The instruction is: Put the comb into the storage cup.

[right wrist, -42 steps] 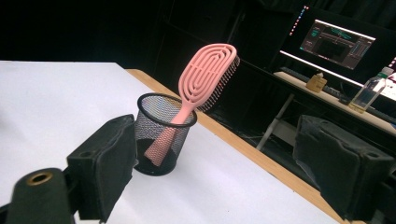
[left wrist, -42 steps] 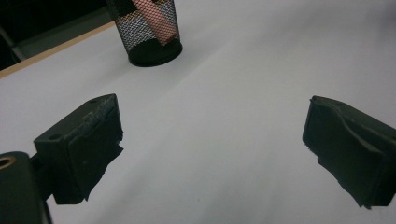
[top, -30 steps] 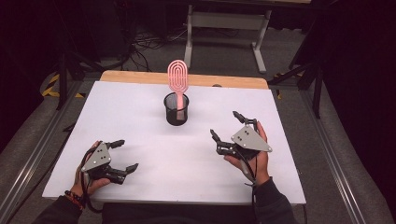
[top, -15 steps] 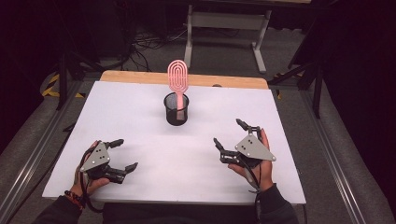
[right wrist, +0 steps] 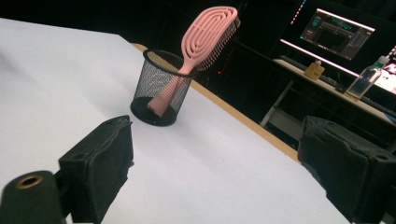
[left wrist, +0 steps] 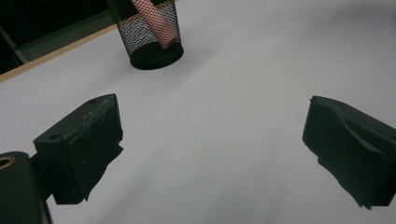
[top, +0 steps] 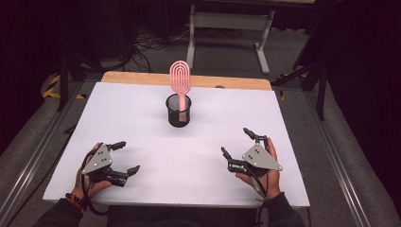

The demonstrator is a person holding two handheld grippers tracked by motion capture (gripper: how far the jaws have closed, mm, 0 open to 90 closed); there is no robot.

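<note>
i've got the pink hairbrush (top: pixel 180 85) standing handle-down in the black mesh cup (top: pixel 178 111) at the far middle of the white desk (top: pixel 142 123), its long axis near upright, tipped a little. my left gripper (top: pixel 126 157) and right gripper (top: pixel 236 144) both sit near my edge, fingers released and grasping nothing. the brush lies ahead, between the two, well apart from both. the right looks slightly nearer, so i'd judge it the hand to reach in.

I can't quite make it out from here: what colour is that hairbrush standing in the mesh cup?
Pink. The hairbrush shows best in the right gripper view.
</note>
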